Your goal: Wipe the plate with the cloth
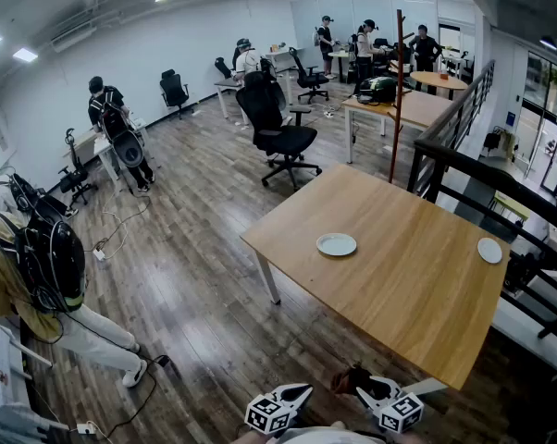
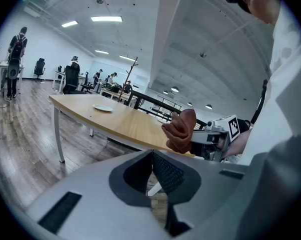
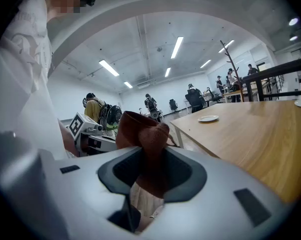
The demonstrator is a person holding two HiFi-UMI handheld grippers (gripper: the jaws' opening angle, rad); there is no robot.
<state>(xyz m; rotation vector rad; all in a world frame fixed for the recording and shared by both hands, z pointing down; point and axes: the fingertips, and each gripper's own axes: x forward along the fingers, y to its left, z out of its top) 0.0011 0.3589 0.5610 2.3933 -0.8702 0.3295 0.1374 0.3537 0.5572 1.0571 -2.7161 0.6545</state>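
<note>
A white plate (image 1: 337, 244) lies near the left edge of the wooden table (image 1: 417, 294), far ahead of both grippers; it also shows as the plate (image 2: 103, 108) and the plate (image 3: 208, 118). A second white plate (image 1: 489, 250) sits at the table's right side. My right gripper (image 1: 360, 384) is shut on a brown cloth (image 1: 351, 377), which bunches up between its jaws as the cloth (image 3: 143, 136). My left gripper (image 1: 302, 393) hangs beside it, off the table's near corner. Its jaws are shut with nothing in them (image 2: 152, 158). Both grippers are held close to my body.
A black office chair (image 1: 277, 123) and a wooden coat stand (image 1: 397, 91) stand beyond the table. A black railing (image 1: 501, 188) runs along the right. People with backpacks stand at the left (image 1: 38, 276) and at desks at the back. Cables lie on the wooden floor (image 1: 117, 234).
</note>
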